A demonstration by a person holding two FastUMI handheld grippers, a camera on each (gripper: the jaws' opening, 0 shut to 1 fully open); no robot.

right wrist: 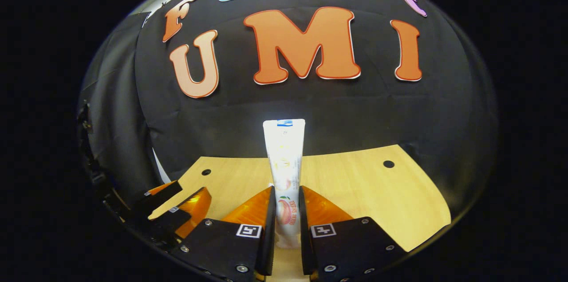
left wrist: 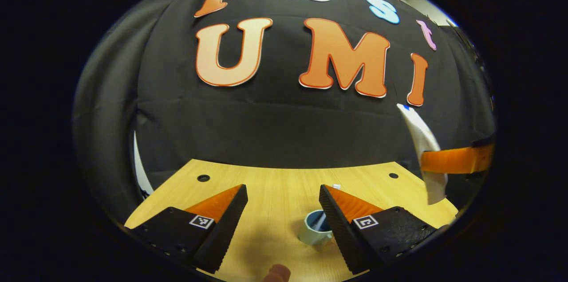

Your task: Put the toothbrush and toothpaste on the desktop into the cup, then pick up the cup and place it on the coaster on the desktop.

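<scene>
wood desk (right wrist: 355, 184) is seen under both claws. toothpaste (right wrist: 284, 162) is held upright, clamped by right claw (right wrist: 286, 211), lifted off desk, not yet in cup (left wrist: 316, 227). left claw (left wrist: 282, 211) is held wide, nothing gripped, just above cup. toothbrush & coaster can't be placed.
</scene>
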